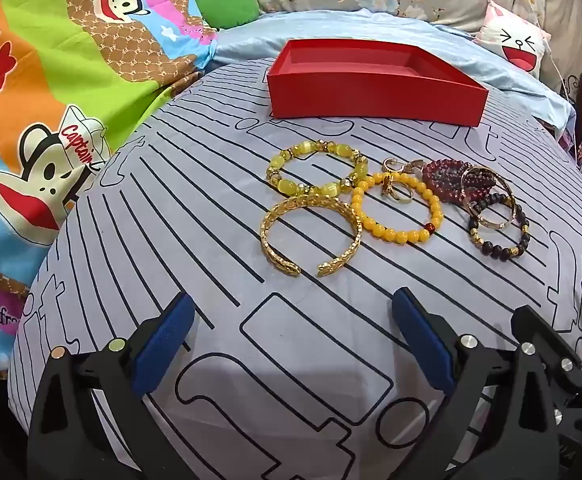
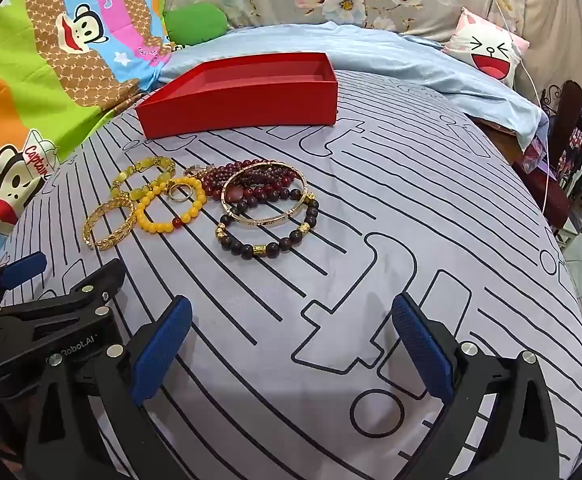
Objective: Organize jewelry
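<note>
An empty red box (image 1: pixel 375 98) (image 2: pixel 247 110) sits at the far side of a striped sheet. In front of it lies jewelry: a pale yellow bead bracelet (image 1: pixel 287 160) (image 2: pixel 143 168), a gold cuff (image 1: pixel 269 236) (image 2: pixel 109 236), an orange-yellow bead bracelet (image 1: pixel 435 204) (image 2: pixel 153 224), small rings (image 1: pixel 401 198) (image 2: pixel 177 196), a dark red bead strand (image 1: pixel 447 182) (image 2: pixel 247 178), a thin gold bangle (image 1: pixel 507 196) (image 2: pixel 267 220) and a dark bead bracelet (image 1: pixel 525 224) (image 2: pixel 275 246). My left gripper (image 1: pixel 293 344) is open, short of the cuff. My right gripper (image 2: pixel 291 344) is open, short of the dark bracelet.
The sheet (image 1: pixel 211 208) covers a bed. A cartoon monkey quilt (image 1: pixel 51 120) lies to the left, a light blue blanket (image 2: pixel 411 64) and a white face pillow (image 2: pixel 487 56) behind. The bed's right edge drops to furniture (image 2: pixel 567 128). The right gripper's body (image 1: pixel 551 360) shows in the left wrist view.
</note>
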Demonstrator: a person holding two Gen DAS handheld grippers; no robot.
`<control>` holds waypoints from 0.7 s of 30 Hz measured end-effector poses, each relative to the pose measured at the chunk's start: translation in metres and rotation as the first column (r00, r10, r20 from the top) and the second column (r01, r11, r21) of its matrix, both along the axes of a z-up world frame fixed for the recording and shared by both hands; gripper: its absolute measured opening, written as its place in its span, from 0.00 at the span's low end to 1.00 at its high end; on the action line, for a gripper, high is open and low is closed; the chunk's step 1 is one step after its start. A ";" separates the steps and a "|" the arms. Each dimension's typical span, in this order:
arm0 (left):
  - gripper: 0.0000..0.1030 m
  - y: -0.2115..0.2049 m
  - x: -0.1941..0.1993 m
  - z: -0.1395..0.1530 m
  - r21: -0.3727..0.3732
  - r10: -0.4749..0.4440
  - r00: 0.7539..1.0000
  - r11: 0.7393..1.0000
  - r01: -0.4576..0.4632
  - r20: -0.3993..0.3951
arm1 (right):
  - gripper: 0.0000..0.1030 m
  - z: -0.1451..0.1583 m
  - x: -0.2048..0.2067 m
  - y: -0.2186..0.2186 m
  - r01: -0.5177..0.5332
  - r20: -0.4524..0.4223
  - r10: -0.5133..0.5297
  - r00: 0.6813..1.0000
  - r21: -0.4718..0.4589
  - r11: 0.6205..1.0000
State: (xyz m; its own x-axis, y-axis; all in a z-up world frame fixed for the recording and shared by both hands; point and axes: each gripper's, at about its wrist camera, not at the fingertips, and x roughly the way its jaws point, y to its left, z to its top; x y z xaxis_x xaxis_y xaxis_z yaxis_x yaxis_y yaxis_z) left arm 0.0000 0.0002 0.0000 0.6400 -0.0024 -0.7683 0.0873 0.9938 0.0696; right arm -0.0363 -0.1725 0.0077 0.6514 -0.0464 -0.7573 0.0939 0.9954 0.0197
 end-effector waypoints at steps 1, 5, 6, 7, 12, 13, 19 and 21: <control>0.92 0.000 0.000 0.000 0.000 0.000 1.000 1.000 0.000 0.000 | 0.94 0.000 0.000 0.000 0.000 -0.002 0.000 1.000 -0.002 1.000; 0.92 0.000 0.000 0.000 0.003 0.000 1.000 1.000 0.000 0.001 | 0.94 0.000 0.000 0.000 0.000 -0.004 0.000 1.000 -0.002 1.000; 0.92 0.001 0.000 0.000 0.002 0.000 1.000 1.000 0.000 0.000 | 0.94 0.000 0.000 0.000 0.000 -0.003 0.000 1.000 -0.002 1.000; 0.92 0.000 0.000 0.000 0.005 0.000 1.000 1.000 0.000 0.003 | 0.94 0.000 0.000 0.000 -0.001 -0.003 0.001 1.000 -0.002 1.000; 0.91 0.000 0.000 0.000 0.005 0.000 1.000 1.000 0.000 0.001 | 0.94 0.000 0.000 0.000 0.000 -0.005 0.000 1.000 -0.001 1.000; 0.91 0.000 0.000 0.000 0.006 -0.001 1.000 1.000 0.001 0.001 | 0.94 0.000 0.000 0.000 0.000 -0.005 0.000 1.000 0.000 1.000; 0.91 0.000 0.001 0.000 0.003 -0.003 1.000 1.000 0.003 0.000 | 0.94 0.000 0.000 0.000 0.000 -0.006 0.000 1.000 0.001 1.000; 0.91 0.000 0.002 0.000 0.002 -0.004 1.000 1.000 0.004 0.000 | 0.94 0.000 0.000 0.000 0.001 -0.006 -0.001 1.000 0.001 1.000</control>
